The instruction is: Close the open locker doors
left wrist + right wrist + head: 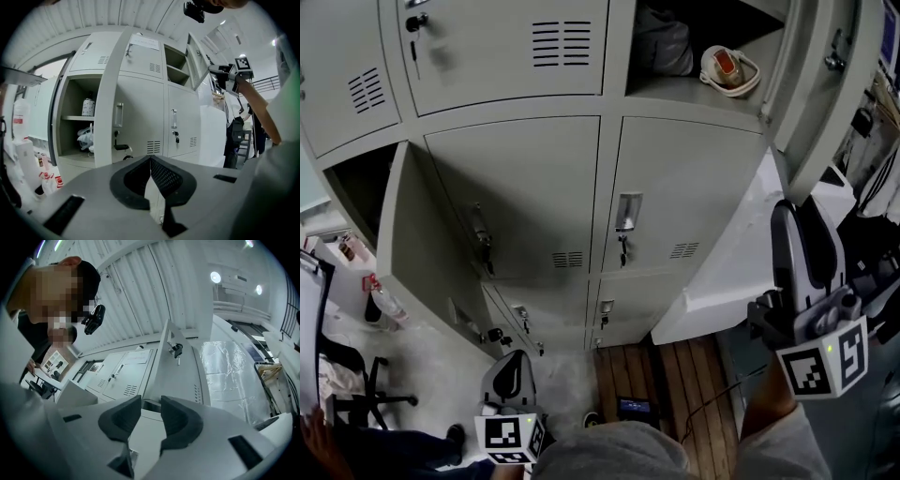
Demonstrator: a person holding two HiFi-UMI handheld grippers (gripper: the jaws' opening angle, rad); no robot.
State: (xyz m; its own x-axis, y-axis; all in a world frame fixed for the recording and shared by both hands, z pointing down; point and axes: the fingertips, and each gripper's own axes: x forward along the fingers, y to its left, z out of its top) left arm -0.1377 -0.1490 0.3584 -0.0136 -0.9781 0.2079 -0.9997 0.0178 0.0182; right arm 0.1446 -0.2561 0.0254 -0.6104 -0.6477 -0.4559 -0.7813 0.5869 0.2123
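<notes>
My right hand-held gripper (807, 217) is raised at the right side of the lockers (581, 197) and tilted upward. Its jaws stand apart with nothing between the pads. The upper right locker door (825, 84) hangs wide open just above it. In the right gripper view that door (176, 376) rises straight beyond the gap of the jaws, edge toward me, with a key (177, 350) hanging in its lock. I cannot tell whether the jaw tips touch the door.

Behind the door the compartment is open, with a dark bag (664, 42) and a round white and orange thing (729, 67) on its shelf.

My left hand-held gripper (514, 373) is held low near my body. Its jaws are together and empty, pointing at the middle row. There the lower left locker door (417, 244) is swung out from its dark compartment (77, 122). The two doors to its right are closed.
</notes>
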